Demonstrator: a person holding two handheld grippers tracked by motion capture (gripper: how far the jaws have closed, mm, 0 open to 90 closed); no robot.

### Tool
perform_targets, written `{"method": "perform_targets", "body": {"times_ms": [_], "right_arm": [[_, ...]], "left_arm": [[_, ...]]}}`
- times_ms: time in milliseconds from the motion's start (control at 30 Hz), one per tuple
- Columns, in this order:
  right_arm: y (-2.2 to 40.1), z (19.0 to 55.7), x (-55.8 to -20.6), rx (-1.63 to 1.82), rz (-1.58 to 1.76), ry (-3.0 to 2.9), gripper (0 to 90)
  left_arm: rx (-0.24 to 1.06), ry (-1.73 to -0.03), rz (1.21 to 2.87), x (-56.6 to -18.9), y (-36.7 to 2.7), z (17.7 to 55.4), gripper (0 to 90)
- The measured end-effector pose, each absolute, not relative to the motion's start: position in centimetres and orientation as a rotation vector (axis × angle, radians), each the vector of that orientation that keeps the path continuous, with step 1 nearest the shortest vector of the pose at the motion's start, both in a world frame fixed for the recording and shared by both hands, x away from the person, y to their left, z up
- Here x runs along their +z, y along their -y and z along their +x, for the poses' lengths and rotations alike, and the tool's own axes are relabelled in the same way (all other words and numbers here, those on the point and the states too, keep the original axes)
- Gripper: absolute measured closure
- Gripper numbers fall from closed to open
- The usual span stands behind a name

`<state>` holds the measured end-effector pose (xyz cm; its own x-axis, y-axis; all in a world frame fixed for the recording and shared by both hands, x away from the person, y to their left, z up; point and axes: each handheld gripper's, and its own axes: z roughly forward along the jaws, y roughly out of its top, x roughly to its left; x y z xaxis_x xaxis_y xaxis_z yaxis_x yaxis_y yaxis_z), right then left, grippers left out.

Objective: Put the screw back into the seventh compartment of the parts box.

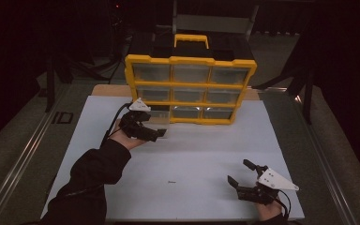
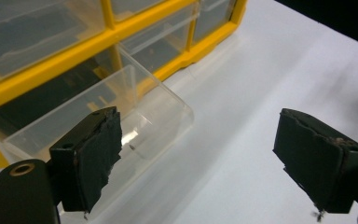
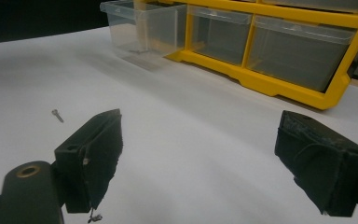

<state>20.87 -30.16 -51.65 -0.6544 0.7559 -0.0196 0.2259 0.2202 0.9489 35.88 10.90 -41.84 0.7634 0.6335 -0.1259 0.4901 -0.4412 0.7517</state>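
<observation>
At the left of the white table, the left gripper hangs just in front of the clear drawer, which is pulled part-way out of the bottom-left slot of the yellow organizer. In the left gripper view the drawer lies just beyond the left jaw, its rounded front lip close to the pad but free of it, and the two jaws stand wide apart with bare tabletop between them, gripping nothing. A tiny dark speck sits inside the drawer near its front wall; what it is I cannot tell. Moving toward the middle, a small screw lies alone on the tabletop, well apart from both grippers and from the organizer; the right gripper view shows it off to the left of that gripper's jaws. At the right, near the table's front edge, the right gripper rests low over the surface with its jaws spread wide and empty, pointing toward the organizer and the opened drawer beyond.
</observation>
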Motion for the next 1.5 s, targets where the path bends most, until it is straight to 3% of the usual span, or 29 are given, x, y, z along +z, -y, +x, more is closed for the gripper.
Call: {"method": "perform_targets", "body": {"times_ms": [733,1267,1500], "right_arm": [[30.1,20.8,-51.6,1.443,0.898,-2.013,14.9],[30.1,20.8,-51.6,1.444,0.897,-2.013,14.9],[30.1,20.8,-51.5,1.444,0.897,-2.013,14.9]], "left_arm": [[0.112,-0.573,2.201,-44.5,-8.7,30.0,14.3],[0.023,-0.453,2.303,-47.0,-6.6,27.8,15.3],[-0.013,-0.409,2.336,-48.1,-6.2,27.4,22.1]]}}
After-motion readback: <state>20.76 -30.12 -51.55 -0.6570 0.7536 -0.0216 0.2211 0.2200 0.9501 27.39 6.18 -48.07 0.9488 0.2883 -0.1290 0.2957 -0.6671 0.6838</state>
